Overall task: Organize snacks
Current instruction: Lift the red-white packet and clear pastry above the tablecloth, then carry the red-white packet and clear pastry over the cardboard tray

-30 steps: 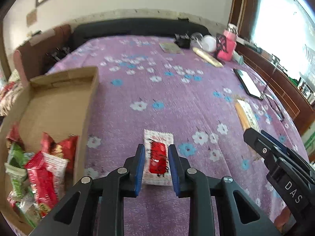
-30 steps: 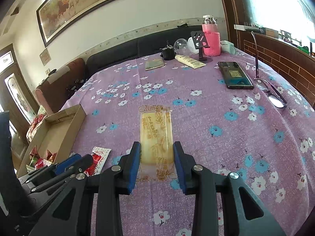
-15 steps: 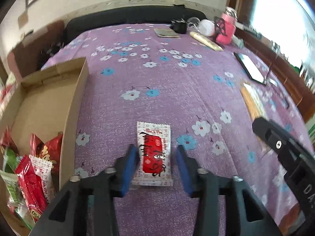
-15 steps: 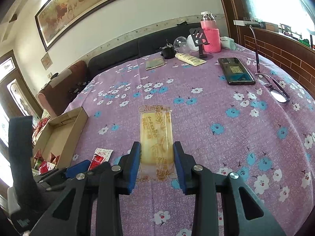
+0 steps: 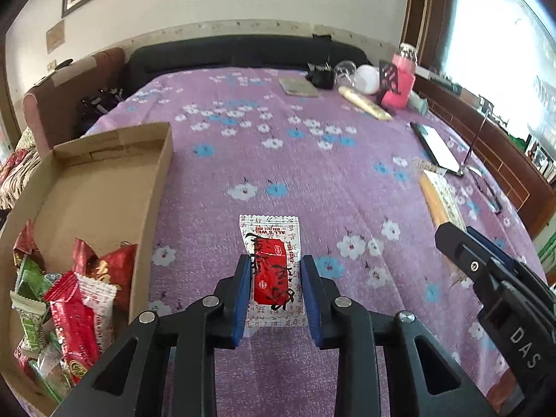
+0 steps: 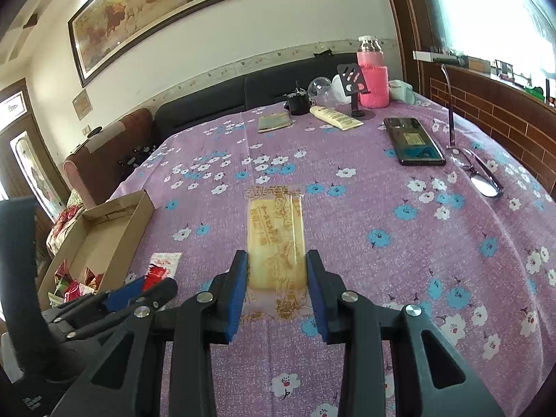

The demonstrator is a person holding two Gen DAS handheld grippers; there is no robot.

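Left gripper [image 5: 274, 290]: jaws closing again on the red-and-white snack packet [image 5: 272, 271], after parting half a second ago; pads flank it, contact uncertain, packet still flat on the purple floral cloth [image 5: 312, 173]. Right gripper [image 6: 277, 286]: unchanged, clamped across the yellow wafer pack [image 6: 276, 239], also on the cloth. Cardboard box [image 5: 153, 191] of sorted snacks sits just left; both items appear ready for lifting.

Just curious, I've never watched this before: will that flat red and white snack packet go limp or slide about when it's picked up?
Probably limp: the red and white packet lies thin and flat on the purple tablecloth. Its glossy wrapper may slip between the closing pads of the left hand-held gripper. It looks light and unlikely to roll.
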